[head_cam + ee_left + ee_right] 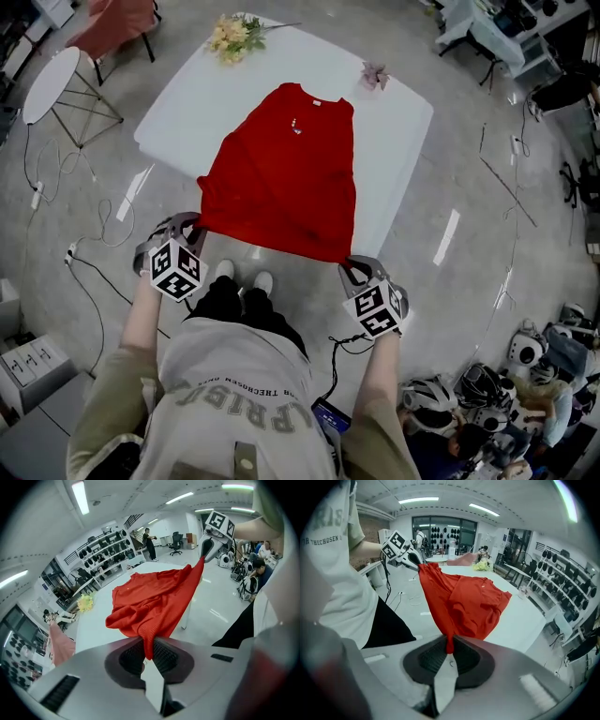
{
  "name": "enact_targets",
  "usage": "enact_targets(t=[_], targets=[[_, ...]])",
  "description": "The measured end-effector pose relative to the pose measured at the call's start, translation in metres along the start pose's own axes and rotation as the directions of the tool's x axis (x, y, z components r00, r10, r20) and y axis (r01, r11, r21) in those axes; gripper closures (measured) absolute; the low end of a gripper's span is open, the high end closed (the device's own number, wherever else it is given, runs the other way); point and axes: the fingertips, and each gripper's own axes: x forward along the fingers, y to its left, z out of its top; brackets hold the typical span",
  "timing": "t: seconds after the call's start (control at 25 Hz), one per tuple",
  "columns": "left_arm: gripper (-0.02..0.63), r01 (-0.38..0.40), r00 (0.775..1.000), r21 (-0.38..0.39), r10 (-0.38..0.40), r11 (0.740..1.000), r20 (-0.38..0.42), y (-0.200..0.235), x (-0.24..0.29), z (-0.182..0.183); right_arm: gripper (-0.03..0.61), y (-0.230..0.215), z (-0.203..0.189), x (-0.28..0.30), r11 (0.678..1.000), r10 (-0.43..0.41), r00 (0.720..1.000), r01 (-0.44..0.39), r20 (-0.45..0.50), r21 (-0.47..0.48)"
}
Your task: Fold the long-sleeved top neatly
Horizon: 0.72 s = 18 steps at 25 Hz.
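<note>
At the near edge of the white table [398, 141], a red long-sleeved top [281, 173] lies flat with its collar toward the far side and its hem drawn off the edge toward the person. Left gripper [198, 225]: jaws closed on the hem's left corner; the left gripper view shows a pinch of ribbed red fabric [150, 602] clamped between the pads at the jaw centre [149, 652]. Right gripper [349, 266]: jaws closed on the hem's right corner; the right gripper view shows a narrow fold of the same fabric [464, 599] pressed between the pads [450, 649]. The hem runs taut between the two grippers, raised clear of the tabletop, while the upper body and collar rest on the surface. Each gripper view also shows the opposite gripper holding the other corner: the right one [205, 555] and the left one [415, 564]. A bunch of yellow flowers [234, 36] sits at the table's far corner, and a small pink flower [375, 75] lies by the far right-hand edge, both apart from the top. Separate sleeves cannot be made out.
</note>
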Motion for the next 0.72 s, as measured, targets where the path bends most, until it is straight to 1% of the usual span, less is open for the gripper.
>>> enact_targets(t=[0.16,0.32,0.4,0.52,0.56,0.72], targets=[[0.583,-0.021,1.000,-0.002,0.021,1.000,0.012,0.015,0.003,0.016,0.541,-0.018,0.011,-0.002,1.000,0.026,1.000,-0.026,0.013,0.001],[0.583,-0.010,1.000,0.009,0.009,1.000,0.021,0.034,0.015,0.027,0.540,-0.038,0.023,0.003,0.999,0.041,0.999,-0.042,0.020,0.018],[0.583,0.029,0.999,0.000,-0.029,1.000,0.030,0.044,0.024,0.032,0.541,-0.050,0.032,0.006,0.998,0.045,0.999,-0.046,0.027,0.035],[0.583,0.136,0.990,-0.055,-0.133,0.989,0.055,0.060,0.039,0.043,0.541,-0.071,0.045,0.014,0.997,0.048,0.999,-0.049,0.015,0.062],[0.583,0.158,0.986,-0.063,-0.154,0.985,0.062,0.069,0.044,0.048,0.541,-0.079,0.050,0.016,0.996,0.050,0.999,-0.050,0.010,0.072],[0.583,0.189,0.979,-0.044,-0.185,0.981,0.083,0.109,0.066,0.077,0.541,-0.115,0.072,0.023,0.993,0.043,0.999,-0.041,-0.020,0.110]])
